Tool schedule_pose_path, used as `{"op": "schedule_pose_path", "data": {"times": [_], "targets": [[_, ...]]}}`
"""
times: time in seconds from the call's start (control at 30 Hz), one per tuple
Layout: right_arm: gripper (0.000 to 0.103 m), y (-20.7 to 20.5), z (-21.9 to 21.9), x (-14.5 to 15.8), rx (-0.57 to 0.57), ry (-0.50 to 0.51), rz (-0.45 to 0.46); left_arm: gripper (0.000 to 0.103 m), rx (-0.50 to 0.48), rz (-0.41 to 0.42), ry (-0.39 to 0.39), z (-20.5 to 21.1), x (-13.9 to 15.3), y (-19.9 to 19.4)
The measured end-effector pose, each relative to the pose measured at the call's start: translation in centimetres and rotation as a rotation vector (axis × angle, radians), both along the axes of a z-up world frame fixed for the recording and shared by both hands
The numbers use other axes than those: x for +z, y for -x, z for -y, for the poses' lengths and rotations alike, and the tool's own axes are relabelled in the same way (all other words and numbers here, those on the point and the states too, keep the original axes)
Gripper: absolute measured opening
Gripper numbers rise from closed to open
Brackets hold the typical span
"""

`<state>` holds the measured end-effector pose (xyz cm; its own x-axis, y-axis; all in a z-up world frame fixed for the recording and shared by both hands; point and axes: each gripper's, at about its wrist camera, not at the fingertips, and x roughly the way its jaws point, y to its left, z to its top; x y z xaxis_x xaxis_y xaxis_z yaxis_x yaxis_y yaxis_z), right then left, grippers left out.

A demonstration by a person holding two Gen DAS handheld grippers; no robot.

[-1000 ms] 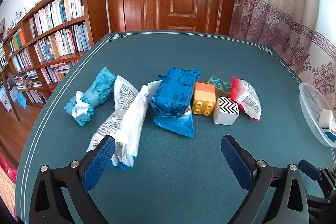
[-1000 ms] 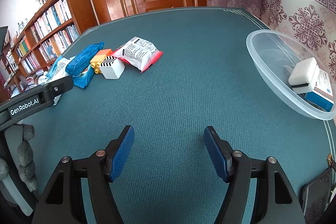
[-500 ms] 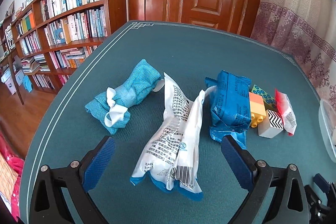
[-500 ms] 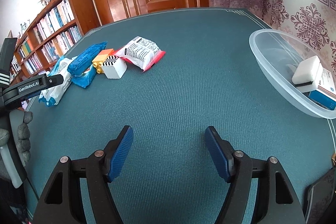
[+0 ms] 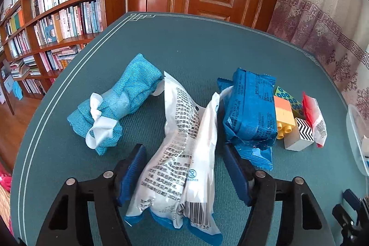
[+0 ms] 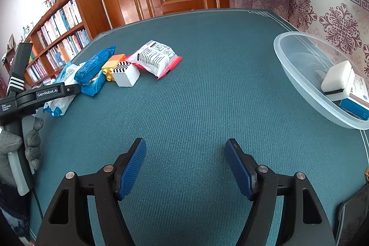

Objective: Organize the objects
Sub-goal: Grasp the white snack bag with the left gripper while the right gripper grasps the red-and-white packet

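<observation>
Left gripper [image 5: 184, 173], formerly wide, now closing around white packet [image 5: 184, 153]; right gripper [image 6: 185, 167] unchanged, apart over bare teal desk [image 6: 207, 84]; bookshelf [image 5: 53, 22] beyond-left.

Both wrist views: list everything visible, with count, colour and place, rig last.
white packet: 1, white with blue ends, between left gripper's fingers
cloth roll: 1, teal, left of packet
blue packet: 1, blue, right of white packet
toy brick: 1, orange-yellow, beside blue packet
zigzag block: 1, white, black pattern
red-edged packet: 1, white and red
clear bowl: 1, table's right side
table: 1, teal
left gripper: closing around white packet
right gripper: open, nothing between fingers
</observation>
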<state>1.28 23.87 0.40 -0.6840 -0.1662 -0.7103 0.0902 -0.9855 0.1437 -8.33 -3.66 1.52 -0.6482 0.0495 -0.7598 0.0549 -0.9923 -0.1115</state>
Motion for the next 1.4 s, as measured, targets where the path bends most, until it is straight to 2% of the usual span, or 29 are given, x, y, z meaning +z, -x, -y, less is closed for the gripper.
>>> {"op": "schedule_pose_path", "data": {"times": [0.07,0.13,0.37,0.6,0.77,1.13,1.4], "targets": [[0.073,0.0,0.0,0.0,0.0,-0.005,0.0,0.064,-0.012,-0.009,-0.007,-0.1,0.1,-0.1],[0.073,0.0,0.1,0.0,0.0,-0.012,0.001,0.052,-0.025,-0.014,-0.017,-0.1,0.2,-0.3],[0.073,0.1,0.4,0.0,-0.001,-0.044,0.004,0.051,-0.044,-0.029,-0.035,-0.3,0.6,-1.1],[0.073,0.9,0.9,0.0,-0.004,-0.061,0.015,0.05,-0.035,-0.098,-0.057,0.1,2.6,-2.9],[0.073,2.6,1.8,0.8,0.014,-0.023,0.029,0.049,-0.032,-0.118,-0.089,0.8,3.3,-3.3],[0.073,9.4,3.5,4.0,0.02,0.08,-0.01,0.049,-0.035,-0.067,-0.098,1.2,2.2,-3.2],[0.073,13.6,4.2,3.5,0.007,0.105,0.011,0.049,-0.024,-0.018,-0.093,1.2,0.9,-2.7]]}}
